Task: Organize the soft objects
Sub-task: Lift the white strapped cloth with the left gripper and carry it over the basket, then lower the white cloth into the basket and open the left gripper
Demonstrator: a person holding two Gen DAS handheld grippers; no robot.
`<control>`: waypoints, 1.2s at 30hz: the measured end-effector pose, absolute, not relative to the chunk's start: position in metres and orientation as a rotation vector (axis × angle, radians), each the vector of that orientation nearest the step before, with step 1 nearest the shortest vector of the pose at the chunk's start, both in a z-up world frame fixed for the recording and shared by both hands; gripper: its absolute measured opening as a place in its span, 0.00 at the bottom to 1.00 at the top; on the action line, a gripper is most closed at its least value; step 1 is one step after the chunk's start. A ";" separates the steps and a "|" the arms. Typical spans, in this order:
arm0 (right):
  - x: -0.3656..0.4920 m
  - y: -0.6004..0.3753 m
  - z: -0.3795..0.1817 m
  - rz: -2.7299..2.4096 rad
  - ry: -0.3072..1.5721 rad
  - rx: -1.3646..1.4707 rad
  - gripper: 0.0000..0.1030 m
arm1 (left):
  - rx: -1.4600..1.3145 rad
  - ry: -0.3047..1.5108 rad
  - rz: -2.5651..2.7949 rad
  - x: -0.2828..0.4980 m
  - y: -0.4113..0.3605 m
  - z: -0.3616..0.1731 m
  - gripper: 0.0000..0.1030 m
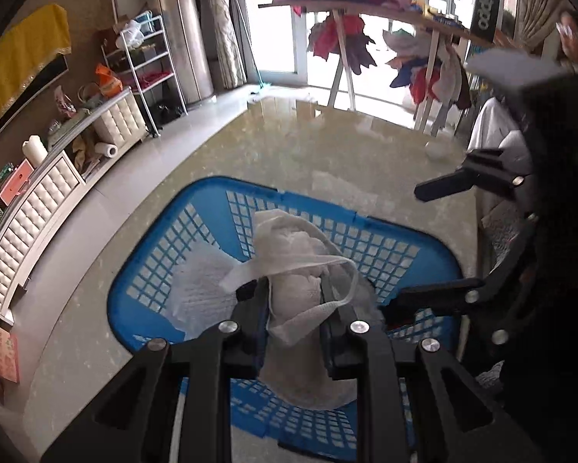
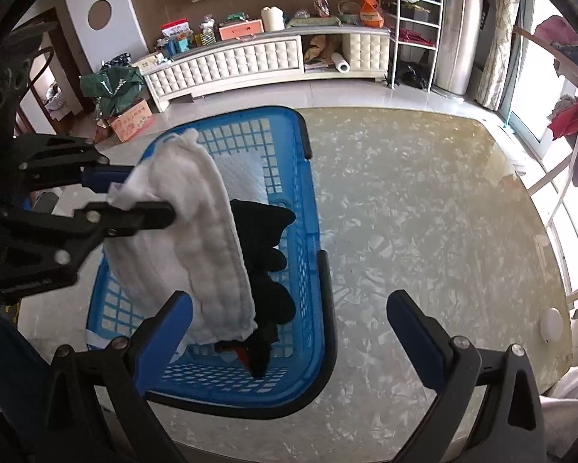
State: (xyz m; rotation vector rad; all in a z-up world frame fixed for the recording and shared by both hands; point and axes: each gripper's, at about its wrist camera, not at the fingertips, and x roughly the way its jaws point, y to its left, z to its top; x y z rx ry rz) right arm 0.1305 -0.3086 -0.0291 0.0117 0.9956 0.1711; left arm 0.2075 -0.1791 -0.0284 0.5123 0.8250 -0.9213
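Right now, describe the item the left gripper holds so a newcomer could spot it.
Find the blue basket on the glass table. Above it, the left gripper clamps a white quilted cloth with a loop strap. The black items lie in the basket; this hangs.

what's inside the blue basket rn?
In the basket: black gloves and a flat white cloth. The white cloth in the left claw hangs over it and hides part of the floor.
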 end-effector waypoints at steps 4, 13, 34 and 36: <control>0.133 -0.309 -0.029 0.161 1.006 0.024 0.98 | 0.543 0.852 -0.912 0.215 -0.185 -0.043 0.20; 0.130 -0.308 -0.031 0.163 1.022 0.020 0.98 | 0.567 0.890 -0.893 0.225 -0.185 -0.062 0.21; 0.128 -0.302 -0.026 0.182 1.008 -0.020 0.98 | 0.614 0.886 -0.859 0.204 -0.166 -0.042 0.80; 0.125 -0.298 -0.022 0.194 0.988 -0.026 0.98 | 0.621 0.878 -0.841 0.200 -0.163 -0.038 0.81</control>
